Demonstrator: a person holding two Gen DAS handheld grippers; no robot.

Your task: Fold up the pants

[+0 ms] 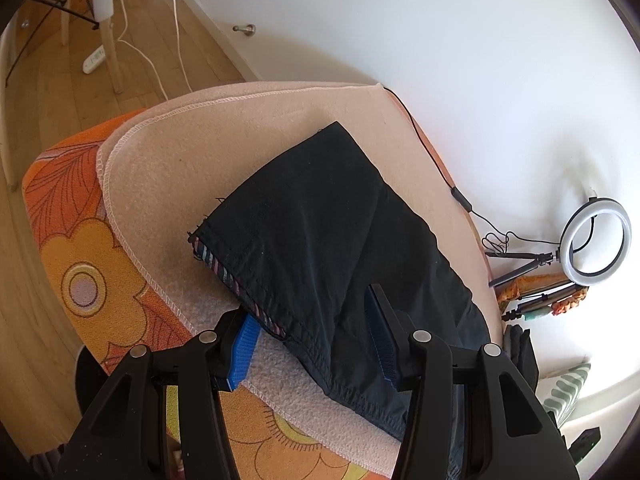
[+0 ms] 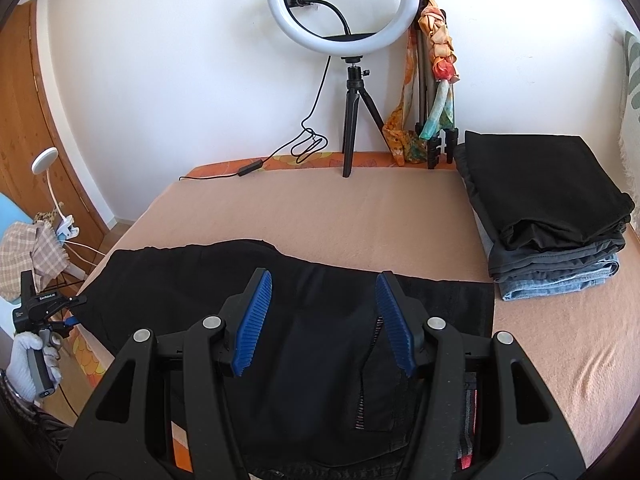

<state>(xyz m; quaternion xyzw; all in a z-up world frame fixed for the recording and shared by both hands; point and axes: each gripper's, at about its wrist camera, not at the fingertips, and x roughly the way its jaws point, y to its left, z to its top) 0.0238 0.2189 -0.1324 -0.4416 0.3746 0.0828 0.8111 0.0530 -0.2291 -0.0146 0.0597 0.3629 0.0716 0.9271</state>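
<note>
Folding step: I judge the pants [image 1: 320, 220] to be part-way folded, laid out flat, with another fold over their length to come.
Left gripper [image 1: 308, 304]: the jaws stand apart astride the near corner of the pants. One blue pad [image 1: 244, 344] is just outside a stitched edge with a striped lining, the other is over the black cloth. Nothing looks pinched.
Right gripper [image 2: 322, 276]: the jaws are apart and hover over the dark cloth near a pocket slit. The pads press on nothing that I can see.
Gloved hand [image 2: 30, 364]: seen from the right wrist, it holds the left gripper's handle at the far left end of the garment.
Pants, place: they lie on a peach blanket [image 2: 360, 208] along the near edge of the bed [image 1: 72, 208].
Key relation: the long axis runs side to side across the right wrist view, with one gripper at each end. The cloth lies right under and ahead of both pairs of jaws. The left hand is nearer the striped edge, the right nearer the pocket end.
Next move, as a guess: both jaws must close on an end before one is carried over the other.
Risk: the thin, slack cloth may slip or drag crooked if only one layer is caught.
Farther right: a stack of folded clothes [image 2: 552, 216] sits well apart from the pants.
Farthest: a ring light on a tripod [image 2: 340, 4] stands by the white wall.
</note>
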